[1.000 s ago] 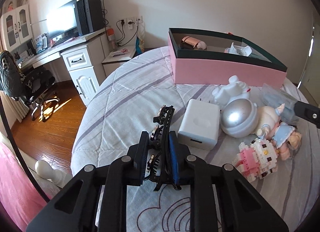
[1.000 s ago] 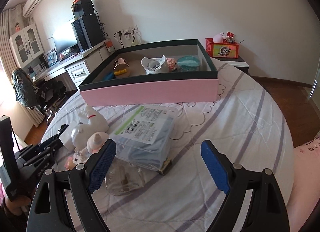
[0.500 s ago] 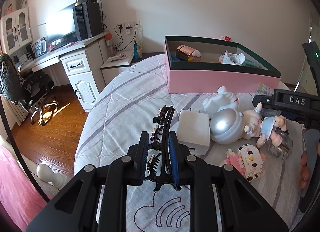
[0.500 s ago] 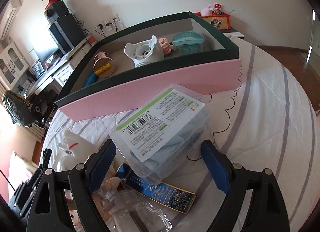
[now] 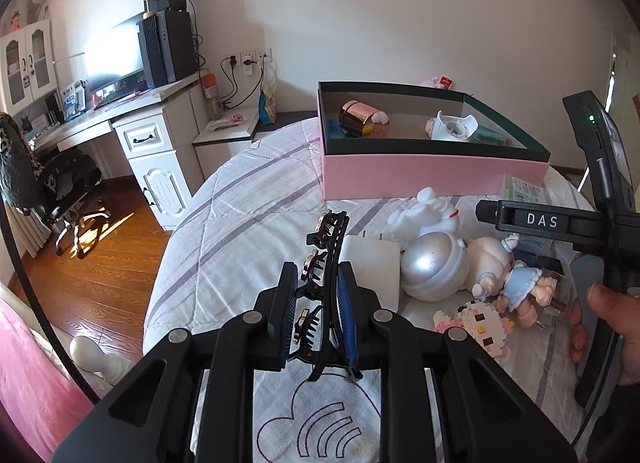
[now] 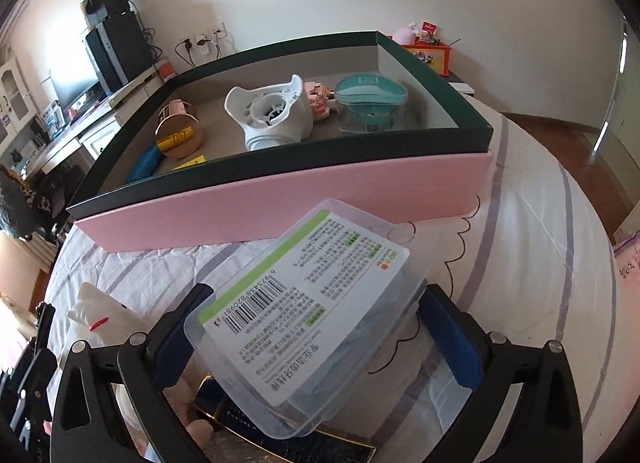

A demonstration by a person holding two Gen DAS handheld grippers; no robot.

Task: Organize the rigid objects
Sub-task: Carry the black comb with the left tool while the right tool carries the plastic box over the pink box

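My left gripper (image 5: 318,319) is shut on a black hair clip (image 5: 326,263) and holds it above the bed. My right gripper (image 6: 316,327) is open, its fingers on either side of a clear plastic box (image 6: 308,303) with a barcode label; I cannot tell if the pads touch it. The pink box with a dark green rim (image 5: 432,177) stands behind, also in the right wrist view (image 6: 280,199). It holds a white mask part (image 6: 272,115), a teal dish (image 6: 370,101) and a rose-gold cylinder (image 6: 178,135).
On the bed lie a white charger (image 5: 372,267), a silver ball (image 5: 434,265), a white figurine (image 5: 426,215), a doll (image 5: 512,283) and a pink brick toy (image 5: 480,327). A desk (image 5: 132,123) and chair (image 5: 60,183) stand left, past the bed edge.
My right gripper has moved forward and down so the clear plastic box now sits between its fingers. The left gripper still holds the hair clip, lifted slightly.
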